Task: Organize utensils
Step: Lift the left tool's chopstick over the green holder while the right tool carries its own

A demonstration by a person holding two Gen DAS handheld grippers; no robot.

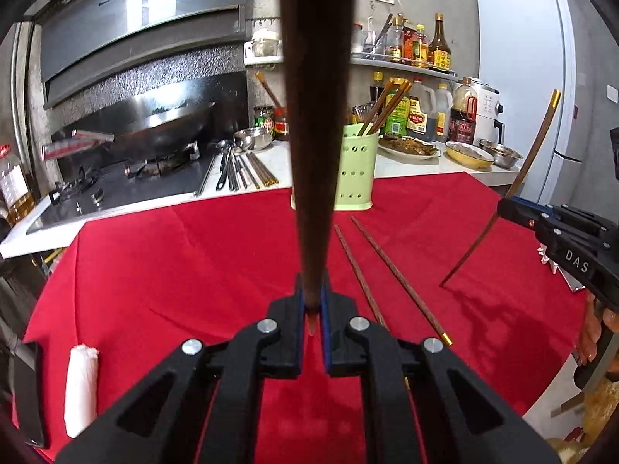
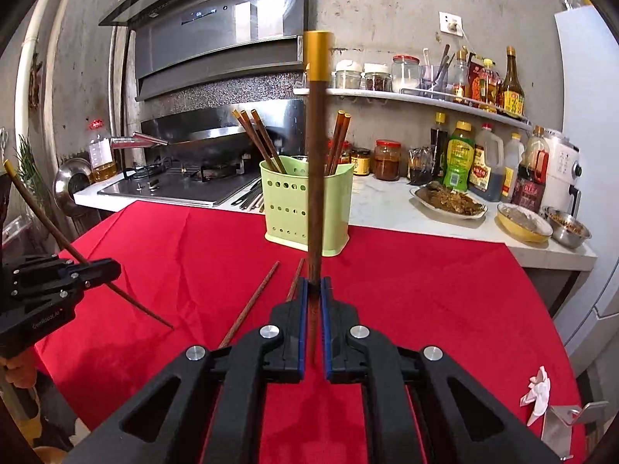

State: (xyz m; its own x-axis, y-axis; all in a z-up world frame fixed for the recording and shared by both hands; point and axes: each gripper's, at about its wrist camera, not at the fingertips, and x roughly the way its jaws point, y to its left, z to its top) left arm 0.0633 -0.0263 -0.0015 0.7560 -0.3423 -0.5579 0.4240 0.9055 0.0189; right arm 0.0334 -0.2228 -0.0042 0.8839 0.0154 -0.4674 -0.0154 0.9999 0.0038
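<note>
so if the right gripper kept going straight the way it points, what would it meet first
Probably the red tablecloth, just short of the pale green perforated plastic utensil holder; the right gripper tilts downward, so depth is uncertain.

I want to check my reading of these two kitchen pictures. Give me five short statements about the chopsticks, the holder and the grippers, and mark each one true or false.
1. The left gripper is shut on a chopstick. True.
2. The right gripper is empty. False: it is shut on a gold-capped chopstick that stands upright.
3. Two chopsticks lie on the red tablecloth. True.
4. The green utensil holder is empty. False: several chopsticks already stand in it.
5. The holder lies on its side. False: it stands upright at the far edge of the cloth.
</note>
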